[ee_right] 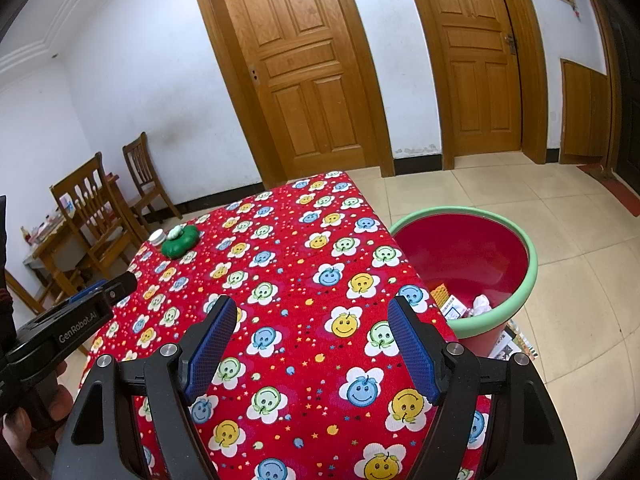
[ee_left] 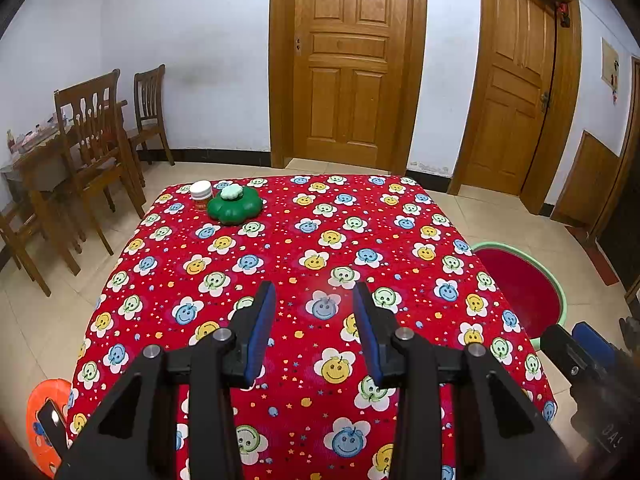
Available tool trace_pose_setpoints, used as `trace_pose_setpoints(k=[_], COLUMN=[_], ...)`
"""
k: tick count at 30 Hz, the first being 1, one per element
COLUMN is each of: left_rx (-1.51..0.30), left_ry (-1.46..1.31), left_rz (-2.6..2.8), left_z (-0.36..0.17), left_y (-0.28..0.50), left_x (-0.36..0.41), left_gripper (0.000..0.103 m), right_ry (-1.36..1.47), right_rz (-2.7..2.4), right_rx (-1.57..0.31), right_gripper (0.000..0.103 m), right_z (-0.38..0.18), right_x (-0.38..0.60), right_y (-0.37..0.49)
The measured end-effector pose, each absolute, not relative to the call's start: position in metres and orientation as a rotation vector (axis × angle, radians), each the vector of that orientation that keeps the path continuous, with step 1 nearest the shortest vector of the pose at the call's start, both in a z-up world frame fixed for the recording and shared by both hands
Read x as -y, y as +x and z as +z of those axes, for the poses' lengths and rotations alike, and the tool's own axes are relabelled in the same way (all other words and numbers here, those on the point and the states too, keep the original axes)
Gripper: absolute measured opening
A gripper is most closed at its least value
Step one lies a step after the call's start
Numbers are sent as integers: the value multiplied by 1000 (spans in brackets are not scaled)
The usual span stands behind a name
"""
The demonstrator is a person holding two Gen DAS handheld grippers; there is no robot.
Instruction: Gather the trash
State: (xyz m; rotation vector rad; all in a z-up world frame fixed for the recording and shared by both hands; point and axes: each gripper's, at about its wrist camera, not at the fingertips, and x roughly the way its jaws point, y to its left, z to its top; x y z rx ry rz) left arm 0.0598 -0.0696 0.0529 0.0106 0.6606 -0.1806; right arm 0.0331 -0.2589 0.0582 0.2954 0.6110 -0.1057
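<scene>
1. Plainly, both tongs hang idle over the table point(ee_left: 304, 240): the left gripper point(ee_left: 314, 328) stands partly apart with nothing between its blue pads, and the right gripper point(ee_right: 310, 344) stands wider apart, also empty.
2. Trash point(ee_right: 466, 306) already lies in the bin point(ee_right: 532, 268), a red tub with a green rim on the floor, just beside the table's right edge.
3. On the cloth only two things show, at the far left corner: a green lobed container point(ee_left: 234, 206) with a pale lid piece on top, and a small white-capped jar point(ee_left: 201, 195) touching or just beside it.
4. Judging from this, the step in hand is to pick the next target, or the table is nearly done; whether those two items count as trash I cannot tell.
5. To do it well, I would send the left gripper, the nearer one, to that corner and take the jar first, closing across its cap so the green container is not knocked.
6. Carry it level across to the bin and release only once above the rim.
7. Hidden: the near table edge lies under both grippers; the bin's bottom is partly cut off by the cloth.
8. An orange object point(ee_left: 46, 420) at the left floor and papers point(ee_right: 514, 344) by the bin are too clipped to identify.
</scene>
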Motion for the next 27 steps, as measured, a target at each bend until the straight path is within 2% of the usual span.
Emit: trace_pose_setpoints(k=[27], left_rx=[-662], left_ry=[13], left_rz=[-179], left_z=[51], left_y=[58], left_x=[70], left_gripper=[40], right_ry=[297], right_rz=[-107], right_rx=[-611], right_gripper=[79], right_z=[58], right_x=[259], right_y=[33])
